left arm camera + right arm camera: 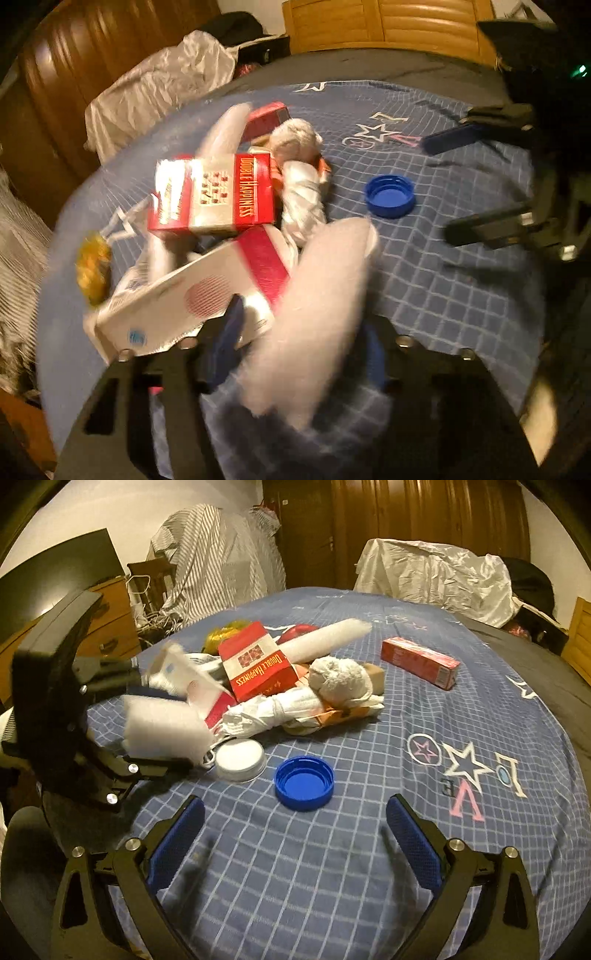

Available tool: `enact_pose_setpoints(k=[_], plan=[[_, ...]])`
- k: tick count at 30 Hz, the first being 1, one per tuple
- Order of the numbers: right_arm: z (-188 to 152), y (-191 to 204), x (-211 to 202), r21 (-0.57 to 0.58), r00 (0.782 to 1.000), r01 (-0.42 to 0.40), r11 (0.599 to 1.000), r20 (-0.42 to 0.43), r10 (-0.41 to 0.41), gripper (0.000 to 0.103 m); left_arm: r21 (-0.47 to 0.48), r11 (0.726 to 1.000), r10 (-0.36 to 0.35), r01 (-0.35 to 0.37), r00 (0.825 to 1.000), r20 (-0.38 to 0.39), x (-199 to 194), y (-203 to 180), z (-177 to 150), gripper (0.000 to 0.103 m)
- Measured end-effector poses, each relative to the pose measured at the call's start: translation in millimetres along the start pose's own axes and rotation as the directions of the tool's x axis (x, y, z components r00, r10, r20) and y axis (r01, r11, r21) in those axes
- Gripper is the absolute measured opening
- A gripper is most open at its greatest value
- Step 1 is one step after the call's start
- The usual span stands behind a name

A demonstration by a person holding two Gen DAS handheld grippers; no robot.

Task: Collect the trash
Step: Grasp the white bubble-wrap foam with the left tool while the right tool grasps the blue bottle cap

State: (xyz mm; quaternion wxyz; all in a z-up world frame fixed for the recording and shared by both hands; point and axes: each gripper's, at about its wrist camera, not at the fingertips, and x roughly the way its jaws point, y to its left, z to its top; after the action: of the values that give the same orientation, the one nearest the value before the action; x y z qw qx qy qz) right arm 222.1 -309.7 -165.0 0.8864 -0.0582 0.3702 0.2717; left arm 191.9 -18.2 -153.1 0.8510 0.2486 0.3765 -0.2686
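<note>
Now the left tool point(295, 354) is clenched on a white foam piece point(317, 314) beside the trash pile point(295, 686) mid-bed point(369, 886); lift it clear gently. The right tool point(295, 843) hangs released, near the blue cap point(304, 782).

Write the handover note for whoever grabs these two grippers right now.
Left gripper: closed on a white foam piece at the near edge of the trash pile.
Right gripper: open, empty, above the bedspread, just short of the blue cap.
Pile: Double Happiness box, foam tube, crumpled tissue, white lid. Long red box lies apart.
Done: no collection container in view, so cannot tell.
Left: everything else, cap likely next.
</note>
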Motion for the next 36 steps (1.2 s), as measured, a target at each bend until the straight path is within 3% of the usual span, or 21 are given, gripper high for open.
enact_pose_setpoints(k=[1, 4, 10, 19, 24, 28, 32, 36], plan=[[1, -1, 3, -0.003, 1.0, -0.003, 1.0, -0.006, 0.003, 0.091, -0.017, 1.0, -0.006, 0.006, 1.0, 0.004, -1, 0, -1, 0.045], [7, -6, 13, 0.007, 0.999, -0.02, 1.0, -0.032, 0.021, 0.08, -0.104, 0.994, -0.039, 0.04, 0.999, 0.014, -8, 3, -6, 0.038], [21, -6, 32, 0.01, 0.996, -0.02, 1.0, -0.082, 0.021, 0.067, -0.233, 0.966, -0.1, 0.115, 0.992, 0.074, -27, 0, -20, 0.037], [23, -8, 45, 0.029, 0.995, 0.028, 0.999, -0.101, -0.025, 0.041, -0.34, 0.931, -0.112, 0.132, 0.991, 0.077, -29, 1, -37, 0.036], [18, -4, 26, 0.057, 0.998, 0.059, 0.997, -0.033, -0.058, 0.04, -0.433, 0.896, -0.049, 0.093, 0.993, 0.112, -39, 7, -41, 0.034], [20, 7, -9, 0.09, 0.991, 0.098, 0.991, 0.085, -0.106, 0.04, -0.512, 0.857, 0.028, 0.057, 0.987, 0.158, -63, 11, -43, 0.034], [28, 24, -49, 0.111, 0.966, 0.129, 0.985, 0.211, -0.15, 0.04, -0.577, 0.816, 0.134, 0.013, 0.968, 0.212, -99, 9, -39, 0.034], [35, 39, -88, 0.119, 0.928, 0.167, 0.979, 0.318, -0.197, 0.04, -0.595, 0.803, 0.245, -0.047, 0.935, 0.257, -134, -2, -27, 0.034]])
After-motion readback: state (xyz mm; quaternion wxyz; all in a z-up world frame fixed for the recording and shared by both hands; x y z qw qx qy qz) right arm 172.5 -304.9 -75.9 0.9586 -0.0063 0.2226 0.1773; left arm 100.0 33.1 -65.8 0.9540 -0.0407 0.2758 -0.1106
